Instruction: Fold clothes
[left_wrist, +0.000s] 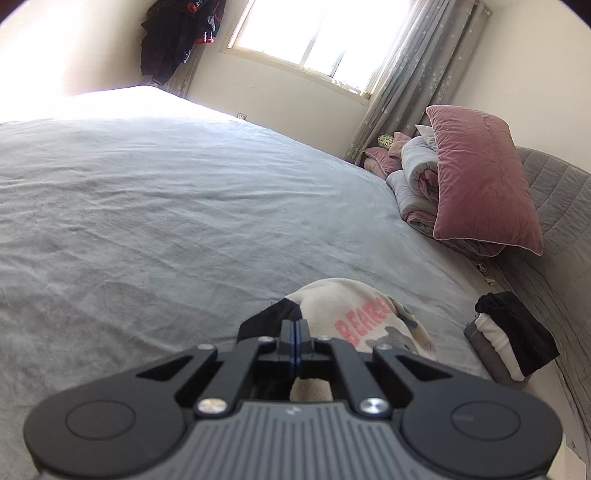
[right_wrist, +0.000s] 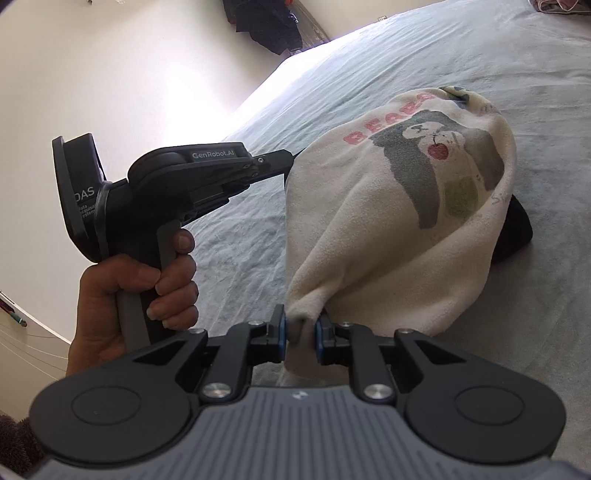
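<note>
Right gripper (right_wrist: 300, 334) pinches top (right_wrist: 399, 229) loosely; left gripper (left_wrist: 294, 341) clamped on its edge. Risk: R grip slips, fold collapses on bed (left_wrist: 166, 206).

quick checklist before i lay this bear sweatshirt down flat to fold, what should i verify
1. Right gripper grips the cream sweatshirt: ok, fabric bunched between its fingers.
2. Left gripper grips the sweatshirt: ok, fingers together on the black edge.
3. Garment spread taut between grippers: not ok, it sags in a lump.
4. Free bed sheet ahead: ok.
5. Folded stack out of the way: ok, off to the side.
6. Sleeves untangled: cannot tell.
</note>
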